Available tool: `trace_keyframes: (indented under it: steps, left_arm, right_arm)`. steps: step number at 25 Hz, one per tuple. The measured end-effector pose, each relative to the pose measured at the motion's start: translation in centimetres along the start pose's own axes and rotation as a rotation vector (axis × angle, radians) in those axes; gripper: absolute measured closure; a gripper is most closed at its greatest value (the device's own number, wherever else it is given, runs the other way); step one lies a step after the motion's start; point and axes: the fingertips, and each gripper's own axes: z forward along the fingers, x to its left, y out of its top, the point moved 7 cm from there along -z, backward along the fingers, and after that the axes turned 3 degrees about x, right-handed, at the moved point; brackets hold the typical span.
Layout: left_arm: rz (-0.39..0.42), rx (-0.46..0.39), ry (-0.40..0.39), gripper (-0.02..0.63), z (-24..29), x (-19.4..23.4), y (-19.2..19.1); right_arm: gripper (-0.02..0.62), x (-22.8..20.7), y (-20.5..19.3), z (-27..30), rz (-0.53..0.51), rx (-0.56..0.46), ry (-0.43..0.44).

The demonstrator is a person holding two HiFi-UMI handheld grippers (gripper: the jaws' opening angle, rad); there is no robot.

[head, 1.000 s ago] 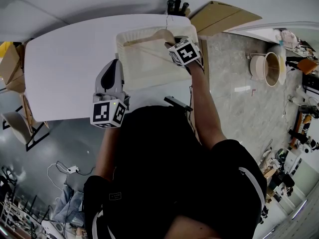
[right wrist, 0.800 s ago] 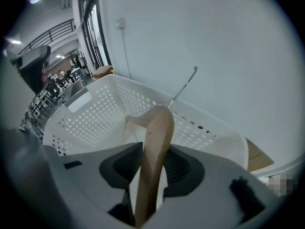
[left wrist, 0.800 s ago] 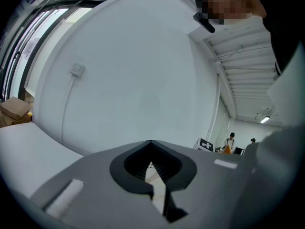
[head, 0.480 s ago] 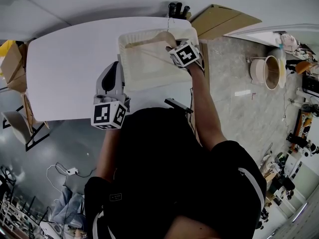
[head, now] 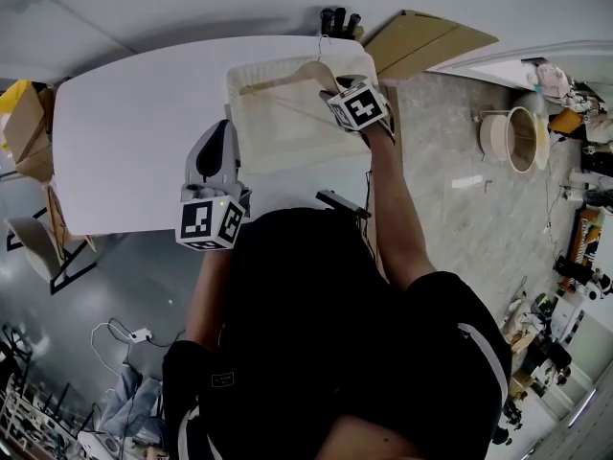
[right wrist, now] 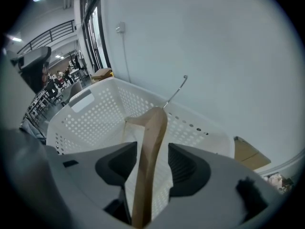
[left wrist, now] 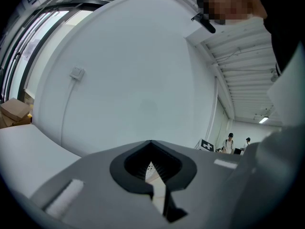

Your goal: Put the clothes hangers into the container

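From the head view, the white basket (head: 251, 73) sits at the tabletop's (head: 124, 132) far edge, at about 1 o'clock from the person. One wooden hanger (head: 287, 75) lies across the basket's 12 o'clock side. The right tool (head: 333, 86) dips in at the basket's 3 o'clock corner. The left tool (head: 215, 140) waits over the tabletop at the basket's 7 o'clock.

In the left gripper view, the left tool (left wrist: 153, 175) is clenched to a sliver on nothing.

In the right gripper view, the right tool (right wrist: 151, 168) has just been opening. It now stands released, with the hanger (right wrist: 148, 147) between its jaws and a gap on each side. The wire hook (right wrist: 175, 92) pokes over the far rim of the basket (right wrist: 95, 123) at 12 o'clock.

To finish well, I'd draw that tool straight back along the hanger's arm so neither jaw snags it, then check the hook doesn't leave it propped on the rim.

I count one hanger, one basket and two tools.
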Motion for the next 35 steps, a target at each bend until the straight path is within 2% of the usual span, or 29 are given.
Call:
trace_keyframes:
  steps: [9, 20, 21, 23, 27, 35]
  left_arm:
    - [0.007, -0.017, -0.011, 0.601, -0.9, -0.8, 0.2]
    - [0.018, -0.040, -0.050, 0.601, -2.1, -2.2, 0.3]
    - [0.019, -0.041, -0.055, 0.602, -2.1, -2.4, 0.3]
    - [0.021, -0.041, -0.063, 0.602, -2.3, -2.5, 0.3]
    - [0.026, -0.041, -0.083, 0.603, -2.4, -3.1, 0.2]
    - [0.039, -0.032, -0.123, 0.603, -2.8, -4.2, -0.1]
  right_arm:
    - [0.382, -0.2, -0.3, -2.5, 0.013, -0.053, -0.056]
    - [0.385, 1.3, -0.1, -9.1, 0.090, -0.308, -0.123]
    - [0.396, 1.6, -0.1, -9.6, 0.093, -0.325, -0.128]
    - [0.502, 2.2, -0.3, -10.6, 0.105, -0.362, -0.148]
    - [0.574, 3.3, -1.0, -12.2, 0.154, -0.440, -0.173]
    - [0.580, 5.3, -3.1, -14.7, 0.268, -0.562, -0.230]
